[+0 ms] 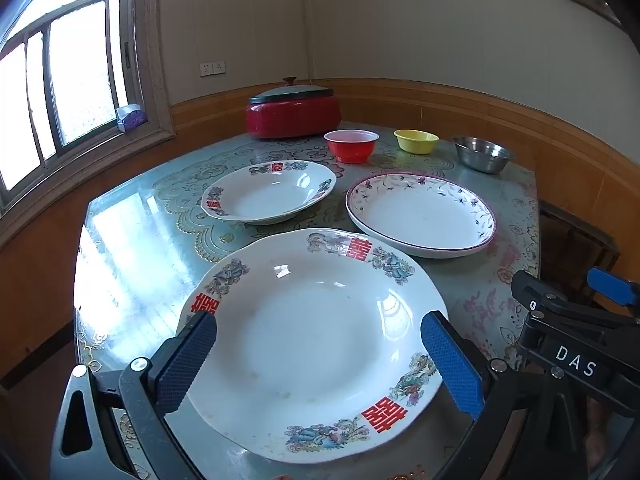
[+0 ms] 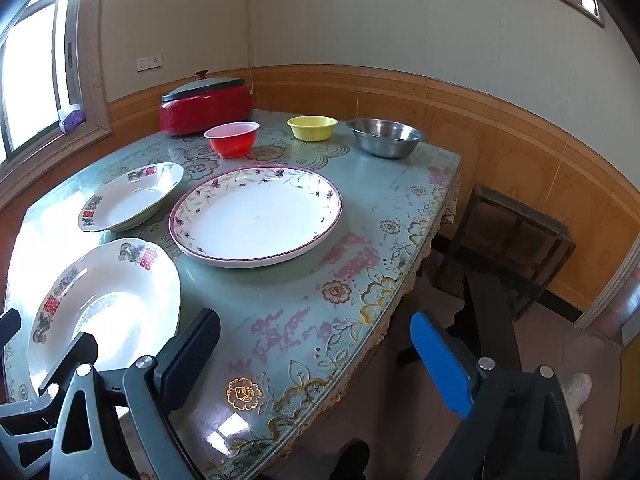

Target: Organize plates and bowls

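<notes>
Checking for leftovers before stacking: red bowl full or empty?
Empty, as far as visible. The red bowl stands upright, and the part of its pale inside that shows holds nothing; its bottom is hidden behind the rim.

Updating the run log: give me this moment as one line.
left gripper: open, over large plate | right gripper: open, empty, at table edge | plates, bowls: unstacked
</notes>
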